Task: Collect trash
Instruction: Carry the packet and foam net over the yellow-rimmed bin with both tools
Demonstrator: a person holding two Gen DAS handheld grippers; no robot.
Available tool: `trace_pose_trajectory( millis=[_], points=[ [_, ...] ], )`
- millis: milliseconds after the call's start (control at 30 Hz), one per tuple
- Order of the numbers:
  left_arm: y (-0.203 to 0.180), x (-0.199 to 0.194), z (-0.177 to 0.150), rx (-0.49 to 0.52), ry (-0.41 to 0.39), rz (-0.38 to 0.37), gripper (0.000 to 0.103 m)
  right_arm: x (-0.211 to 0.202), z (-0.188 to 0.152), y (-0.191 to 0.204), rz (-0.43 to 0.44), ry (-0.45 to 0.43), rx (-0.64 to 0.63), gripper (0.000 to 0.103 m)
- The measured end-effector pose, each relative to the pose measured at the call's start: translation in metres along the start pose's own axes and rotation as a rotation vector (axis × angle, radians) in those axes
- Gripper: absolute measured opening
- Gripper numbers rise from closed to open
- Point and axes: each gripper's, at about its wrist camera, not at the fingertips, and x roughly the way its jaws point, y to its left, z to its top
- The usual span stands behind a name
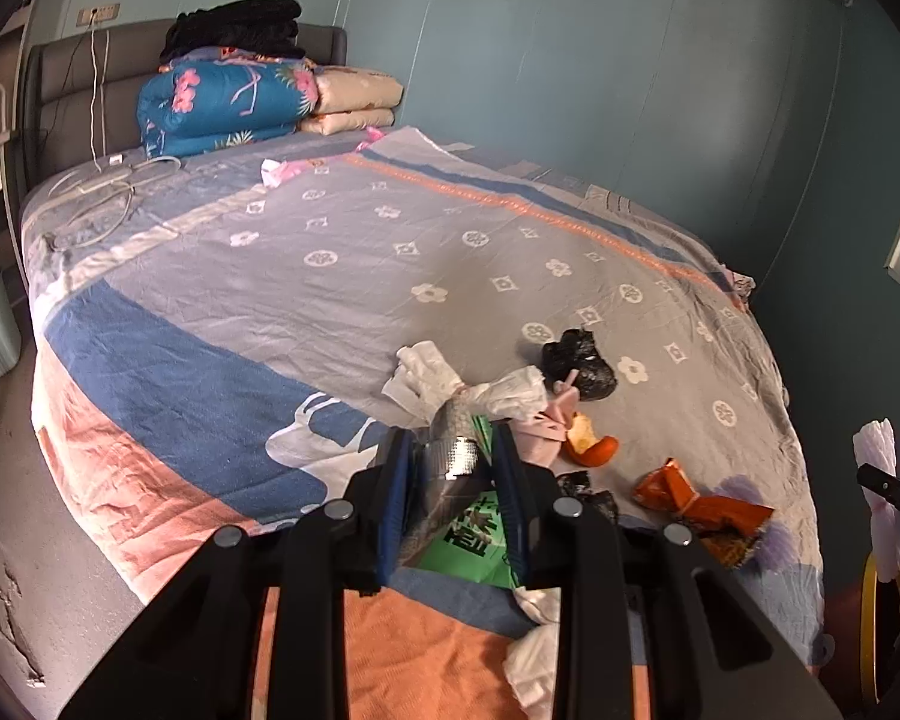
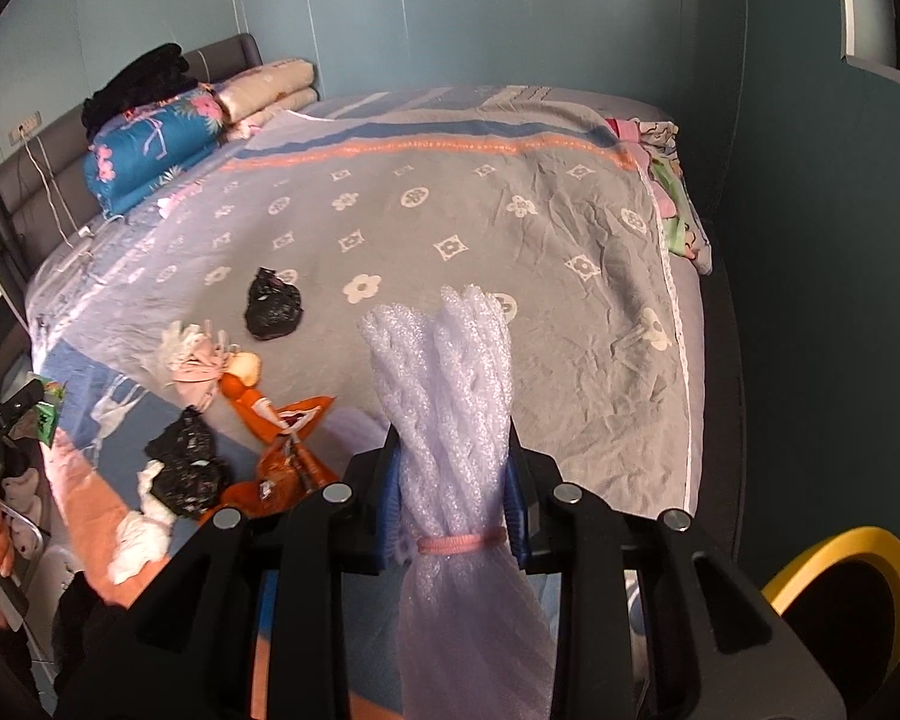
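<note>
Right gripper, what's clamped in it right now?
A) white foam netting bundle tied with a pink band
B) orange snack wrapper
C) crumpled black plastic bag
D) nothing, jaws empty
A: in the right wrist view the right gripper has its blue pads pressed on both sides of the white foam netting bundle, with the pink band just behind them; the orange snack wrapper lies on the bed.

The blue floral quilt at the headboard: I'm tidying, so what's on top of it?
A black bundle lies on top of the blue floral quilt. Whatever is beneath the bundle is covered.
</note>
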Motion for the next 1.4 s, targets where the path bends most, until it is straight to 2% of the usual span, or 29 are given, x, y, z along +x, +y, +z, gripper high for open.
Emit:
trace_pose_trajectory(
  millis=[267,567,833,1033,1233,1400],
  points=[
    [-0.017,-0.037,0.004,0.017,-0.042,-0.035,0.026,-0.045,-0.004,0.000,0.070,-0.055,0.008,0.027],
    [-0.062,-0.084,0.016,0.075,-0.103,-0.109,0.026,-0.118,0.006,-0.016,0.109,-0.203,0.043,0.027],
    [-0.115,-0.117,0.020,0.140,-0.137,-0.200,0.026,-0.177,0.002,-0.062,0.079,-0.317,0.104,0.028],
    [-0.166,-0.136,0.017,0.231,-0.170,-0.255,0.026,-0.198,-0.011,-0.098,0.050,-0.342,0.158,0.028],
    [-0.206,-0.143,0.013,0.279,-0.154,-0.343,0.026,-0.216,-0.023,-0.126,0.013,-0.362,0.194,0.028],
    [-0.252,-0.143,-0.003,0.371,-0.130,-0.397,0.026,-0.221,-0.033,-0.145,-0.016,-0.357,0.226,0.028]
  ],
)
